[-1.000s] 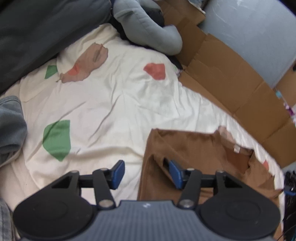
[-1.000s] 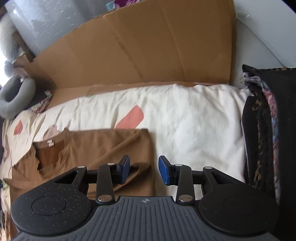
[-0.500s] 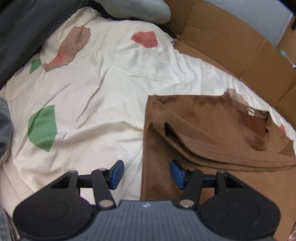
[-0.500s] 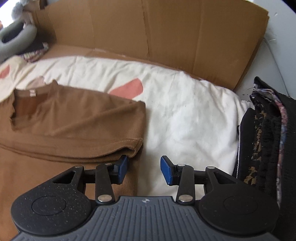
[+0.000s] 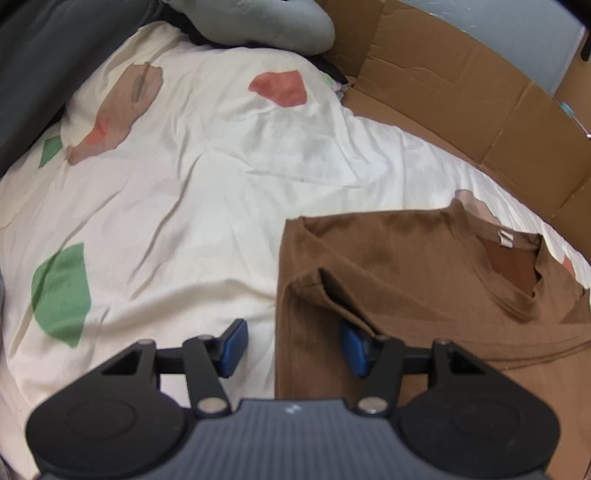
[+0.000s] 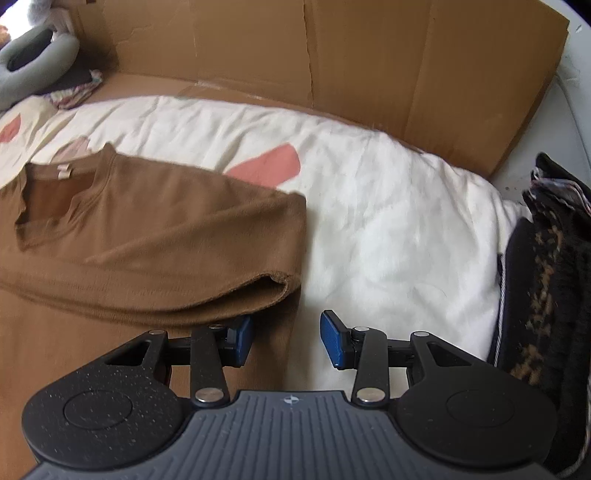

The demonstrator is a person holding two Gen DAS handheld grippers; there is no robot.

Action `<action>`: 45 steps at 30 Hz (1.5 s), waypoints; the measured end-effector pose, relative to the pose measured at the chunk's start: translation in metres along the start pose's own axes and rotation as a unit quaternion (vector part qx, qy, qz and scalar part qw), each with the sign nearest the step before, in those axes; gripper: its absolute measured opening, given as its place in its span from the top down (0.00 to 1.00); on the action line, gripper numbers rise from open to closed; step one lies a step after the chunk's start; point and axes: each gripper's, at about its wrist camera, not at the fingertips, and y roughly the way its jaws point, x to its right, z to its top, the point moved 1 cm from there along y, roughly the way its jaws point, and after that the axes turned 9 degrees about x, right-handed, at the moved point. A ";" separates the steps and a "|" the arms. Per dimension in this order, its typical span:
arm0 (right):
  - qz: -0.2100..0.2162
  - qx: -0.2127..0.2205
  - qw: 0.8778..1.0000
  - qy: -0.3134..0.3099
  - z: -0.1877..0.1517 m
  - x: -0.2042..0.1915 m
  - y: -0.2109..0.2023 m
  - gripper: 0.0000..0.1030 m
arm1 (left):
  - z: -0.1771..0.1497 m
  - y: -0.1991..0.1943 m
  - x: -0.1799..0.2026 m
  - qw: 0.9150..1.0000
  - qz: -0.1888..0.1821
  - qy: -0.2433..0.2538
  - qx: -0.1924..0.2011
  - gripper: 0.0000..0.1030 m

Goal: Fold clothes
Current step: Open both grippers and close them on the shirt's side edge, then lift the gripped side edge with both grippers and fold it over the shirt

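Now, what showed:
Shirt: a brown shirt (image 5: 424, 266) lay flat on a white sheet (image 5: 207, 192), in the lower right of the left view and the left half of the right view (image 6: 155, 236). Both sleeves were folded in over the body. The bottom of the shirt ran off the frame edge, so its full shape was cut off.
Left gripper: the left gripper (image 5: 293, 347) was wide open and held nothing. It sat at the shirt's left edge. One blue pad (image 5: 232, 345) was over the sheet. The other pad was by the sleeve fold, partly hidden by cloth. I could not tell if it touched the shirt.
Right gripper: the right gripper (image 6: 287, 341) was also wide open and empty. It straddled the shirt's right edge, one pad (image 6: 242, 339) tucked close under the folded sleeve, the other (image 6: 332, 343) over the sheet.
Cardboard: flat brown cardboard (image 6: 332, 62) stood along the top of both views.
Dark pile: a stack of dark patterned cloth (image 6: 543, 288) filled the right edge of the right view, cut off by the frame.
Grey things: a grey cushion (image 5: 258, 22) showed at the top of the left view, only partly seen. A dark grey cloth (image 5: 48, 62) filled the upper left corner, too cut off to name.
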 end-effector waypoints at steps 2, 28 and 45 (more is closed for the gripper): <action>0.004 0.008 1.000 -0.005 0.004 0.000 0.003 0.56 | 0.003 0.004 0.001 1.000 0.000 -0.002 0.003 0.44; -0.009 0.049 0.999 -0.002 0.016 0.000 0.004 0.97 | 0.004 -0.015 0.009 0.997 0.021 0.012 0.071 0.93; -0.007 0.052 0.998 -0.037 0.012 -0.011 0.008 0.94 | 0.004 -0.011 0.020 0.995 0.031 0.056 0.078 0.87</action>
